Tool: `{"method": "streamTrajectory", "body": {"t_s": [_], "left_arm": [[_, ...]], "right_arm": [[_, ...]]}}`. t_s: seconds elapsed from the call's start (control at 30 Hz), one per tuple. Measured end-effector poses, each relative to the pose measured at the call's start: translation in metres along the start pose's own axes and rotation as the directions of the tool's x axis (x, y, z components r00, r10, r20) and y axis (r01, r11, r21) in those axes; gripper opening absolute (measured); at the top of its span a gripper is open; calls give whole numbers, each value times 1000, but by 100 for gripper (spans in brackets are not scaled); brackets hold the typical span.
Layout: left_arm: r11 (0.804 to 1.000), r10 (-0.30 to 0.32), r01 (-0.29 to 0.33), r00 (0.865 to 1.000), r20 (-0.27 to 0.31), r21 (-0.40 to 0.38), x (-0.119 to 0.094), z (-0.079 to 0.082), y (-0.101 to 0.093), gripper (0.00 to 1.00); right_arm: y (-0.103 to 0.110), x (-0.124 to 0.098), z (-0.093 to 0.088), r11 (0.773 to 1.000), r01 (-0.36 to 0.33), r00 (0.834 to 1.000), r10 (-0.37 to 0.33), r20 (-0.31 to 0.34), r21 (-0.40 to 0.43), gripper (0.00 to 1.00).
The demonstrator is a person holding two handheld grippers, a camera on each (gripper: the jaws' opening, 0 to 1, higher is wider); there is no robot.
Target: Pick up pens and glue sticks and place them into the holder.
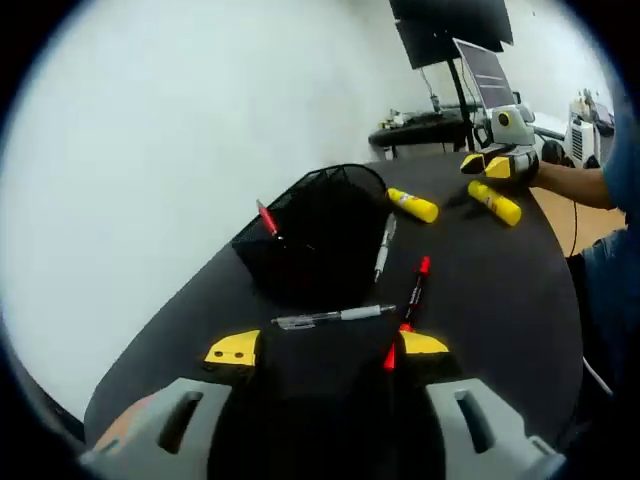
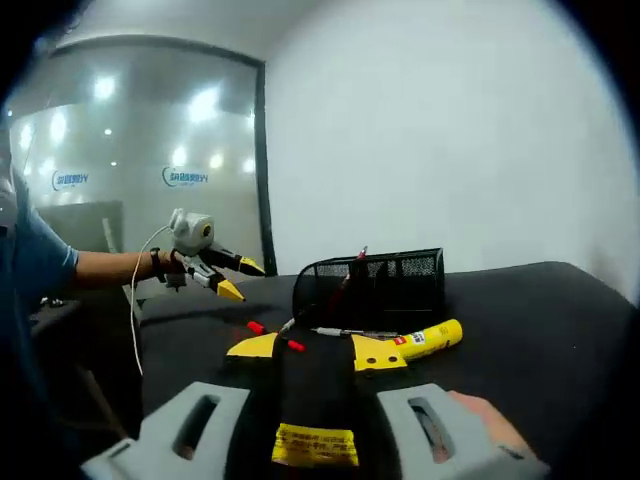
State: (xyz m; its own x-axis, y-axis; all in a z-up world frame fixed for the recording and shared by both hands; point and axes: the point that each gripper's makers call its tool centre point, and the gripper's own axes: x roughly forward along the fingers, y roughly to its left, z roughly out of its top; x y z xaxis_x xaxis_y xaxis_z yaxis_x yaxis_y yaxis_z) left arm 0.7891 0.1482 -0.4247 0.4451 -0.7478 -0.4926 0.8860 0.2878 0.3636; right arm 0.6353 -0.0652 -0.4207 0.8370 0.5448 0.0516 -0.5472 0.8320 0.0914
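A black table [image 1: 500, 300] carried everything, its dark top stretching ahead of the left gripper's jaws. Straight ahead of those jaws a black mesh holder [image 1: 318, 232] stood on it, with a clear pen [image 1: 333, 317] and a red-capped pen [image 1: 413, 293] lying just in front of the jaw tips and a silver pen [image 1: 384, 247] beside the holder. Farther ahead and to the right, two yellow glue sticks [image 1: 413, 205] [image 1: 494, 202] lay on the tabletop, apart from each other.
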Motion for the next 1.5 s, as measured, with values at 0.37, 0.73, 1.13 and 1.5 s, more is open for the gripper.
{"method": "streamTrajectory", "body": {"t_s": [0.37,0.73,1.13,1.5], "left_arm": [[977,23,2,993,-112,215,14,2,19,28],[895,43,69,970,-239,440,36,-9,30,27],[880,-80,196,959,-271,433,66,-18,38,24],[874,-192,296,939,-286,385,87,-22,28,20]], "right_arm": [[0,2,-6,1000,3,1000,-3,-18,8,22],[-1,1,-6,999,2,1000,-1,-14,35,20],[-2,2,-6,995,-23,1000,24,-10,96,18],[-4,1,-5,987,-41,999,42,-4,153,17]]}}
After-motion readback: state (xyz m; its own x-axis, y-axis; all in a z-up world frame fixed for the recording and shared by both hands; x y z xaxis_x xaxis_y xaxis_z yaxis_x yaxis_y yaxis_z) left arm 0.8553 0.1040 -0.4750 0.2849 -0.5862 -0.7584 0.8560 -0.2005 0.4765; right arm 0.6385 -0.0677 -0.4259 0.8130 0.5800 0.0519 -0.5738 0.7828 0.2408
